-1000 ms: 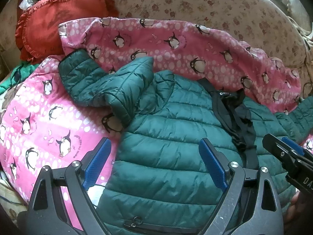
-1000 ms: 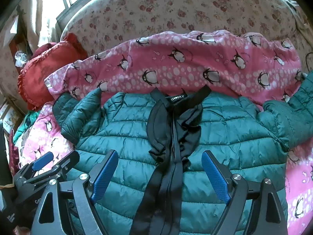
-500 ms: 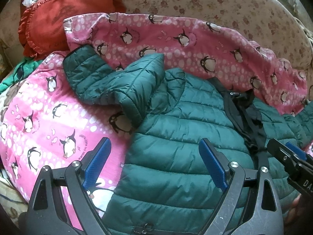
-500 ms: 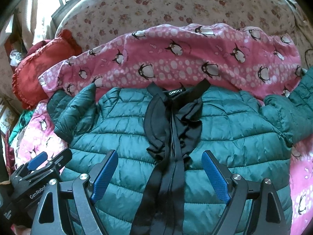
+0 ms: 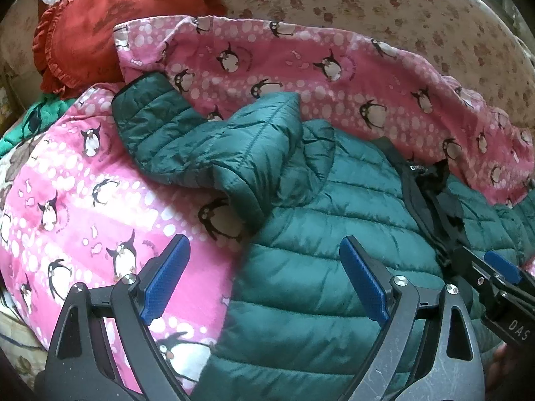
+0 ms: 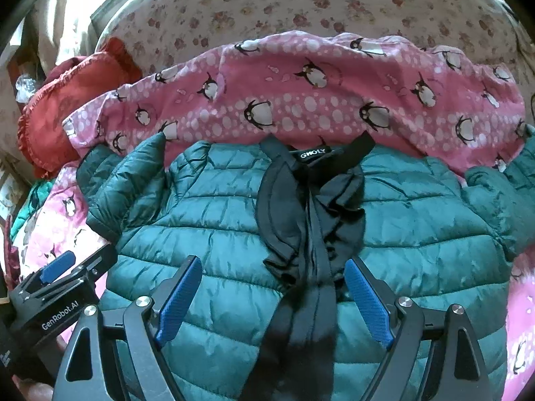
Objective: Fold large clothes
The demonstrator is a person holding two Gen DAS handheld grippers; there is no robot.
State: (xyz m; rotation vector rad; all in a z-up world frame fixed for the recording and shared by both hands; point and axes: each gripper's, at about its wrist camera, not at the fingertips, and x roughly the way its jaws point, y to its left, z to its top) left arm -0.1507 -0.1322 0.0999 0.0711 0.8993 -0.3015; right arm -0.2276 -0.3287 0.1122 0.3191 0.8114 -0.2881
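Note:
A dark green quilted puffer jacket (image 6: pixel 217 220) lies spread flat on a pink penguin blanket (image 6: pixel 301 100), its black lining and collar (image 6: pixel 311 207) open down the middle. In the left wrist view the jacket's body (image 5: pixel 317 267) fills the lower right and its left sleeve (image 5: pixel 200 147) lies bent across the blanket. My left gripper (image 5: pixel 264 280) is open and empty, low over the jacket's left edge. My right gripper (image 6: pixel 272 300) is open and empty over the black lining. The jacket's right sleeve (image 6: pixel 495 200) lies at the right.
A red ruffled cushion (image 5: pixel 110 30) sits at the back left. A floral sofa back (image 6: pixel 301 3) rises behind the blanket. Green cloth (image 5: pixel 30 123) shows at the far left. Each gripper shows at the edge of the other's view.
Both grippers have moved left and a little closer over the jacket. The left gripper now straddles the jacket's left edge with more blanket under it. Nothing was grasped.

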